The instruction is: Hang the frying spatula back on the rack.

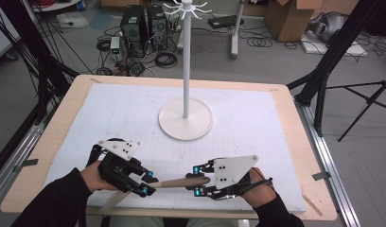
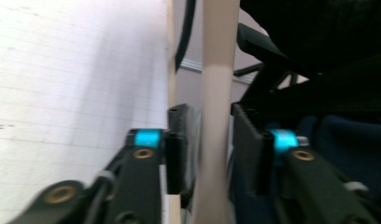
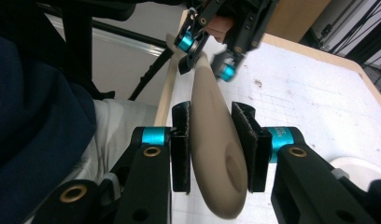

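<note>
A long wooden spatula [image 1: 174, 182] lies level above the near edge of the table, held between both grippers. My left gripper [image 1: 147, 184] is shut on its thin shaft [image 2: 219, 93], and the flat blade runs on past it toward the lower left. My right gripper [image 1: 197, 180] is shut on the wider rounded handle end [image 3: 212, 116], which has a small hole. In the right gripper view the left gripper [image 3: 205, 56] shows farther along the shaft, with its jaws either side of it.
A white stand with a tall pole and a round base [image 1: 185, 118] sits mid-table on the white gridded mat [image 1: 257, 123]; hooks branch from its top [image 1: 186, 7]. The person's lap [image 3: 39, 116] lies just beyond the table's near edge. Computers and cables sit on the floor behind.
</note>
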`<state>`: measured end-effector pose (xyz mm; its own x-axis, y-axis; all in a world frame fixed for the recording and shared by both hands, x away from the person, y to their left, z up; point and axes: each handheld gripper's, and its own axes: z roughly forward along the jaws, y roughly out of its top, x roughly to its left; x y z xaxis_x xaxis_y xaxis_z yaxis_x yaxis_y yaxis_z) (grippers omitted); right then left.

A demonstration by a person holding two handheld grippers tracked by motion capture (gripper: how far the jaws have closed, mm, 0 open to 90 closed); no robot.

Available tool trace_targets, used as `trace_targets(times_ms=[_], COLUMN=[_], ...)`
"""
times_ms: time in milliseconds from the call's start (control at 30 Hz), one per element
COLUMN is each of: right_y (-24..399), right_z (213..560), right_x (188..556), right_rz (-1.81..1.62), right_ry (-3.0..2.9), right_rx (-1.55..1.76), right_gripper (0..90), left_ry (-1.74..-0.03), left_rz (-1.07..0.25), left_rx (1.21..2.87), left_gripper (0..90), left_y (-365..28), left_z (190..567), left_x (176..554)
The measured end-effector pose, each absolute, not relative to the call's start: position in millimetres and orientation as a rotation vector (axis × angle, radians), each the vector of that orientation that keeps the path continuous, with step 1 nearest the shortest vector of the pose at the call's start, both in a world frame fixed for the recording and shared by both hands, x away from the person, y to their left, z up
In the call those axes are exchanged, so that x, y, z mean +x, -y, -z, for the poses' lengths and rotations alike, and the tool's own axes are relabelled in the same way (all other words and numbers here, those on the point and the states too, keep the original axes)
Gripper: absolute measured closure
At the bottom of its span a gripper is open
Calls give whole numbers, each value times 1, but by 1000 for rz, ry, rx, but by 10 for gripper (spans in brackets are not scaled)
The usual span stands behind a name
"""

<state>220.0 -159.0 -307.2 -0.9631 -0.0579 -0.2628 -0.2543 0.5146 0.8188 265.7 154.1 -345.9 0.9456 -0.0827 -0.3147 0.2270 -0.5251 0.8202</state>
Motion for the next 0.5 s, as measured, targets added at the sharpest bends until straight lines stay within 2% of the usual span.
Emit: trace_targets(times_ms=[133,233,267,300,333,500], right_y=[157,159,158,158,158,156], right_z=[309,308,307,307,307,303], right_x=[222,225,226,226,228,228], right_rz=[-1418,-1431,-1424,-1424,-1433,-1449], right_ry=[-2558,-2549,-2548,-2548,-2555,-2558], right_rx=[-238,-189,-175,-175,-159,-141], right_gripper=[703,704,705,705,705,706], left_ry=[-113,-119,-146,-146,-148,-139], left_rz=[246,168,74,74,5,-50], left_rx=[2109,2123,2129,2129,2141,2178], left_gripper=[469,449,443,440,440,446], left_y=[-154,-152,-150,-150,-148,-140], left_z=[334,330,327,327,325,327], left_x=[259,254,251,251,249,247])
